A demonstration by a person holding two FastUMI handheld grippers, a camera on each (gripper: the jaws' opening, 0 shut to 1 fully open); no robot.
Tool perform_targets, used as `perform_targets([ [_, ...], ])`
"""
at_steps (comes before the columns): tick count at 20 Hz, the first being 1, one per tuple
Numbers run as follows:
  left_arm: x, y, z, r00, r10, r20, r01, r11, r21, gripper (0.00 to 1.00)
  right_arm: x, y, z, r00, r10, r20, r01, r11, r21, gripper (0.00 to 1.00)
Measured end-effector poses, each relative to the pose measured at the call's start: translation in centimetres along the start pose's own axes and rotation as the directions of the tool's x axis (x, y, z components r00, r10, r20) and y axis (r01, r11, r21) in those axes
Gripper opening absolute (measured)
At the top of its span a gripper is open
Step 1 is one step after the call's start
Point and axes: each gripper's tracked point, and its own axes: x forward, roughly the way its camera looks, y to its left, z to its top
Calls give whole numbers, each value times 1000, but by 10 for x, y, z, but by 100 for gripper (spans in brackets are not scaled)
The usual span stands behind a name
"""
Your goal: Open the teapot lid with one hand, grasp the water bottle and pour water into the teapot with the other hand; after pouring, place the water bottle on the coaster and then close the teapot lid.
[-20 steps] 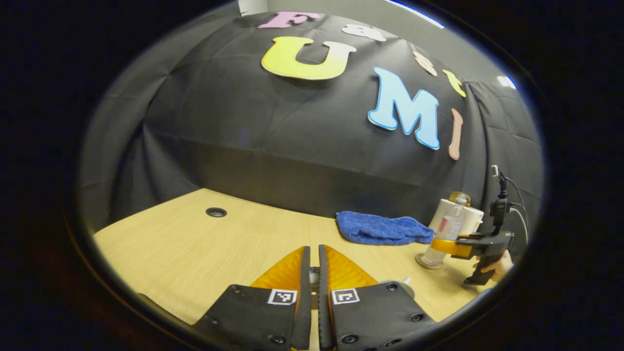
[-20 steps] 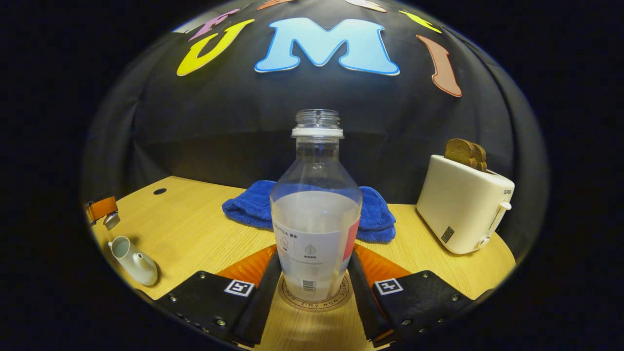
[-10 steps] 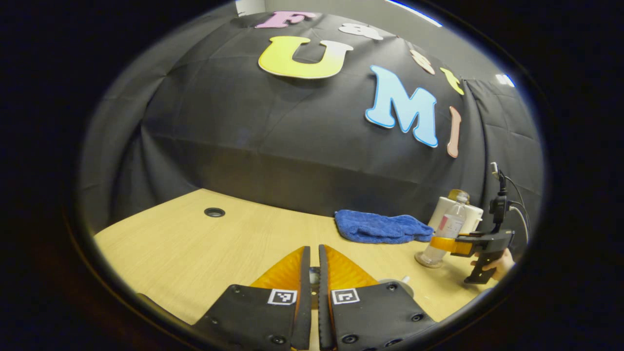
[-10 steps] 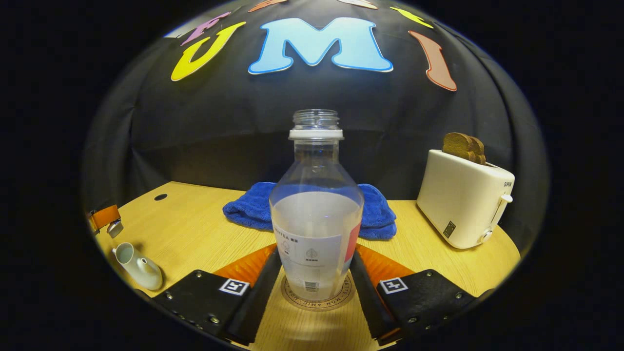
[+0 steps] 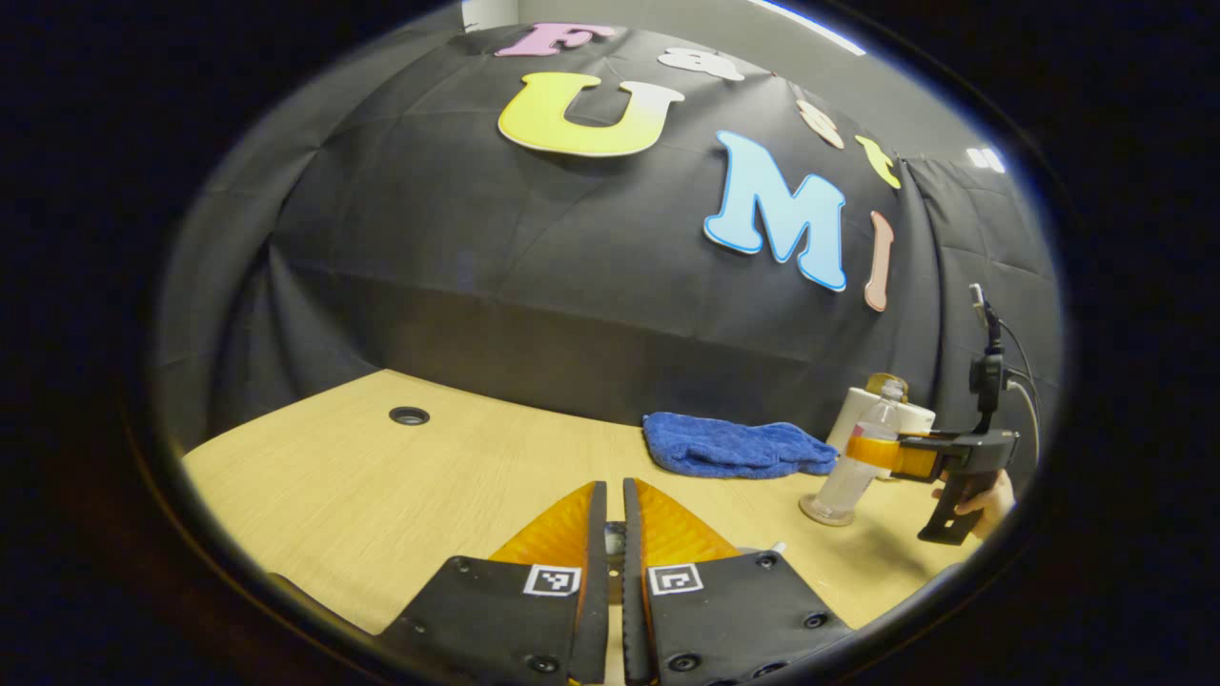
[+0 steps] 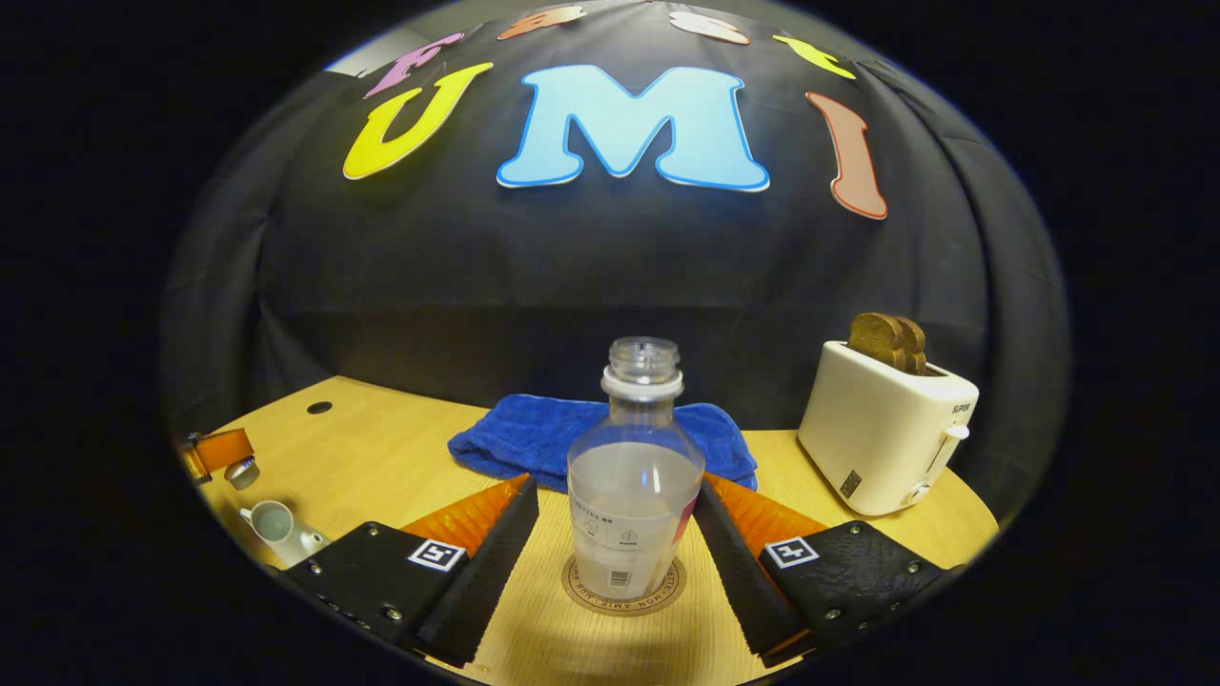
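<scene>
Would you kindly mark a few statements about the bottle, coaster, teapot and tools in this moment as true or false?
1. The water bottle stands upright on the coaster. True.
2. The right tool is shut on the bottle. False: its fingers stand apart from the bottle's sides.
3. The teapot has its lid on. False: its top is open; the left tool holds the lid.
4. The bottle is capped. False: its mouth is open.
5. A blue towel lies behind the bottle. True.

My left gripper [image 5: 610, 534] carries black plates with screws and square tags. The right gripper [image 5: 939, 457] has a black pistol handle and cables.
</scene>
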Motion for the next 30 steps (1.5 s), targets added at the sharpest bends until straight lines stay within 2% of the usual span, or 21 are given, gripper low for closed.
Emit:
perform_targets([
  [4,-1,-10,5,1000,-25,18,25,1000,-4,15,-25,-3,26,997,-34,64,32,999,25,98],
  [8,-4,-24,5,998,-66,21,66,998,-11,15,-59,-2,34,989,-70,127,66,997,39,99],
  [10,-4,-36,4,995,-101,21,102,995,-5,12,-78,0,31,986,-80,148,74,996,46,98],
  [12,-4,-43,3,992,-122,18,121,993,10,15,-97,4,23,984,-81,156,76,996,35,98],
  [19,-4,-70,-8,989,-150,-18,150,988,21,15,-137,16,-5,986,-76,150,76,997,7,98],
  [20,-3,-73,-10,988,-151,-24,152,988,31,12,-140,16,-9,986,-81,143,80,997,10,98],
  [23,-2,-77,-15,989,-142,-34,145,987,76,15,-144,18,-17,986,-83,147,81,997,17,98],
  [28,-2,-92,-17,990,-139,-34,142,975,168,12,-142,16,-30,984,-99,149,102,995,-12,98],
  [30,0,-95,-20,991,-128,-39,134,971,200,14,-143,20,-32,985,-89,146,94,995,-30,98],
])
